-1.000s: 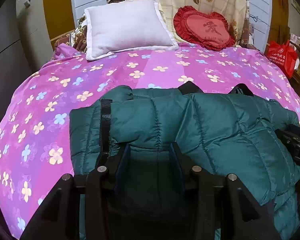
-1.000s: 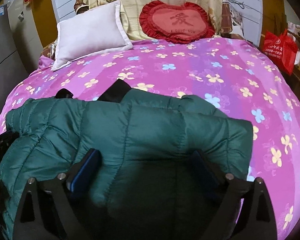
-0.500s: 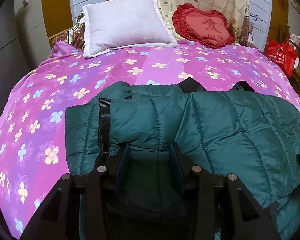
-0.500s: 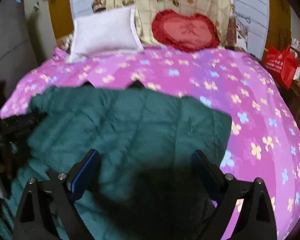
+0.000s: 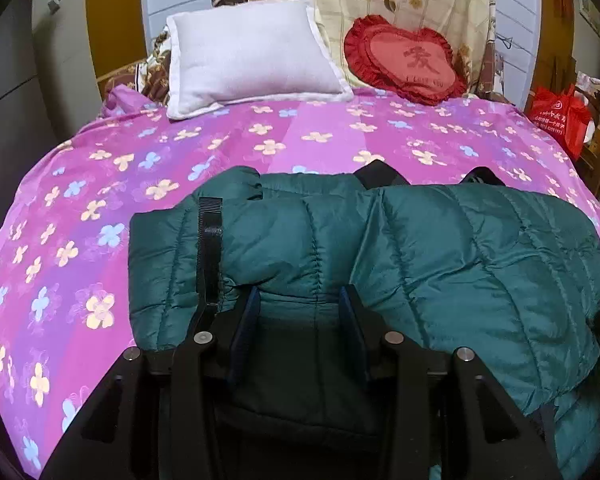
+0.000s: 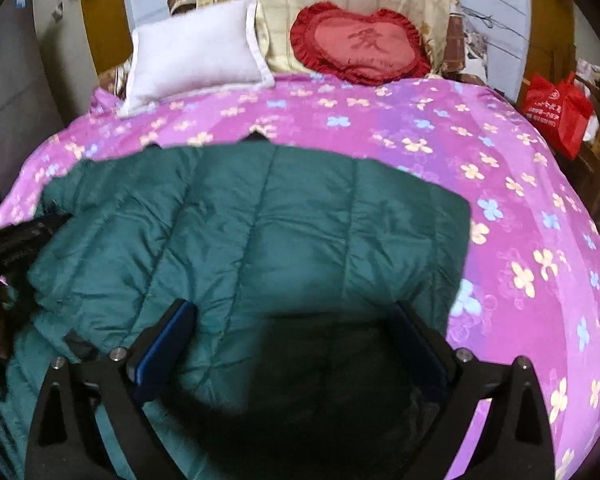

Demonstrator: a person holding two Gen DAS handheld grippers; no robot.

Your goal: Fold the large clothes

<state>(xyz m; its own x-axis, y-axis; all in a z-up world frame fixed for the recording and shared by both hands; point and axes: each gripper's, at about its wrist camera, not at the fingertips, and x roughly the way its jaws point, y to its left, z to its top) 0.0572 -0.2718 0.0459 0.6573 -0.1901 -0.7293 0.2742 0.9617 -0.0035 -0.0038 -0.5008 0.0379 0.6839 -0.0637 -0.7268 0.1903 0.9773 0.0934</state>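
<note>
**Setting the fold down on the puffer jacket**

The dark green quilted jacket [image 5: 440,264] lies on the bed [image 5: 100,208], across the near half of the pink flowered cover, its far edge toward 12 o'clock where the white pillow [image 5: 252,56] and the red heart cushion [image 5: 404,58] rest against the headboard. It is already doubled over into a thick, rounded bundle.

The left claw [image 5: 300,320] is clenched on a puffy roll of the jacket at the bundle's 7 o'clock side; fabric bulges between and over its blue pads, just beside a black hook-and-loop strap [image 5: 210,248]. The right claw [image 6: 292,344] stands wide apart, released, over the jacket's 5 o'clock portion; the fabric beneath it looks flat and is not pinched. This view is a little blurred.

The step in hand appears to be laying the folded layer down and squaring it. To do it well:

- Lower the left claw's roll until it rests on the layer below before letting go; padded fabric springs back if dropped from height.
- Keep the folded edge parallel to the bundle's 3 o'clock side, which looks fairly straight in the right wrist view.
- Use the released right claw to press flat from the centre out toward 3 o'clock, pushing trapped air away.
- Keep the strap from dragging the layer askew.
- The 9 o'clock side looks lumpier, so it likely needs tucking next.
</note>
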